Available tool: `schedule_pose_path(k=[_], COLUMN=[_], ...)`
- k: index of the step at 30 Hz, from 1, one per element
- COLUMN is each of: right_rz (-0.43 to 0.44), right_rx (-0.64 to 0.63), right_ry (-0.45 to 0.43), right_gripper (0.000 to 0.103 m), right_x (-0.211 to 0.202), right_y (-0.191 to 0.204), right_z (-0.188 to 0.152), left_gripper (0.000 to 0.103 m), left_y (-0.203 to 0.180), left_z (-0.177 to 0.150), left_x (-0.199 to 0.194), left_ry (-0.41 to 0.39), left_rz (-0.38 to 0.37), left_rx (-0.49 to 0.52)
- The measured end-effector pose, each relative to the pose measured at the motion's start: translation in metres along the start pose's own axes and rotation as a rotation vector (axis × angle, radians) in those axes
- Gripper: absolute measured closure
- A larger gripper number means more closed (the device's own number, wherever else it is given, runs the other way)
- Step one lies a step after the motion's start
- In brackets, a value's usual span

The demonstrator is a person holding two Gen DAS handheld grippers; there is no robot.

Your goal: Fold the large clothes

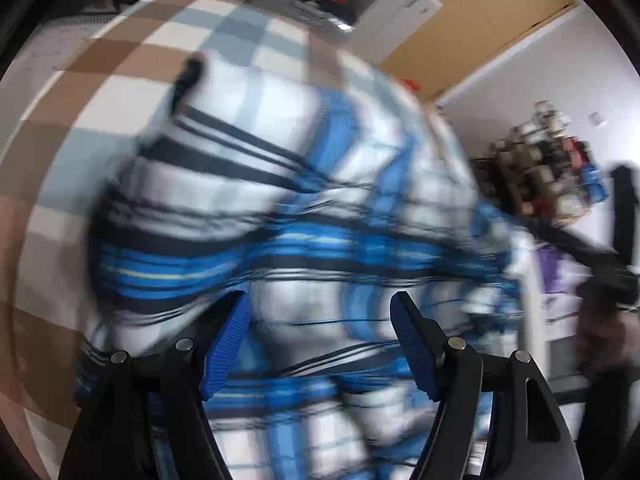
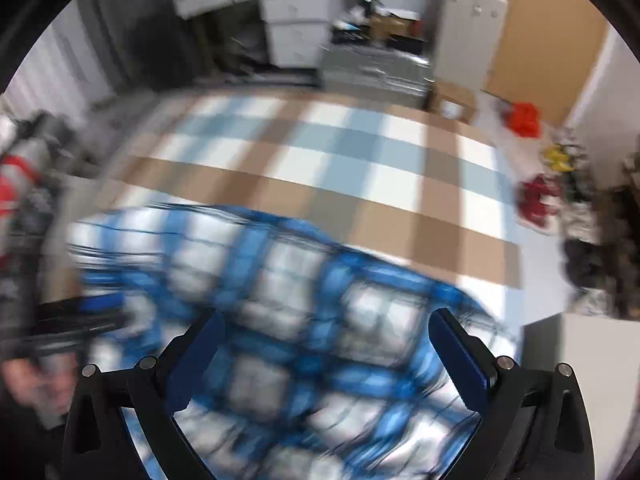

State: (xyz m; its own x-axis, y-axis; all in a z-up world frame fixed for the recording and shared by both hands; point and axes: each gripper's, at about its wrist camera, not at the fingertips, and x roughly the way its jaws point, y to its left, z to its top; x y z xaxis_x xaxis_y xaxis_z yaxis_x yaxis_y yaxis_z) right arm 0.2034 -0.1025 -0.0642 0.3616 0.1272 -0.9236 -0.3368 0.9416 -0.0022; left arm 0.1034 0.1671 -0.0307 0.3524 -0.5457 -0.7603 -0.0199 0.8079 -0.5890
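**Soft plaid shirt, both tools released above it**

Nearest, the left tool (image 1: 320,340) and right tool (image 2: 326,360) hover with ribbed blue pads apart, gripping nothing. Beneath lies the shirt (image 1: 280,208), blue-white plaid, rumpled: probably light, limp, best pinched at a hem or corner. It rests on the worktop (image 2: 320,160), under a smooth brown-and-blue checked cloth.

Shirt (image 2: 288,320) lies on the worktop (image 2: 320,160), near edge; drawer units (image 2: 296,20) behind the worktop, cardboard box (image 2: 454,106) at its far-right corner.
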Motion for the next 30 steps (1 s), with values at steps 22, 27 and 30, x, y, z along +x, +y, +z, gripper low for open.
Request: schedule_pose_path(k=[22, 27, 30], right_rz=[0.050, 0.154, 0.065], right_rx=[0.175, 0.165, 0.020], right_ry=[0.003, 0.010, 0.018], right_gripper=[0.000, 0.000, 0.000], right_x=[0.056, 0.045, 0.045], right_y=[-0.072, -0.054, -0.019], right_z=[-0.005, -0.023, -0.032], left_gripper=[0.044, 0.043, 0.043], left_y=[-0.004, -0.030, -0.038], left_z=[0.050, 0.048, 0.044], left_x=[0.014, 0.006, 0.020], left_ry=[0.088, 0.066, 0.083], left_rz=[0.078, 0.019, 0.035], left_rx=[0.051, 0.096, 0.126])
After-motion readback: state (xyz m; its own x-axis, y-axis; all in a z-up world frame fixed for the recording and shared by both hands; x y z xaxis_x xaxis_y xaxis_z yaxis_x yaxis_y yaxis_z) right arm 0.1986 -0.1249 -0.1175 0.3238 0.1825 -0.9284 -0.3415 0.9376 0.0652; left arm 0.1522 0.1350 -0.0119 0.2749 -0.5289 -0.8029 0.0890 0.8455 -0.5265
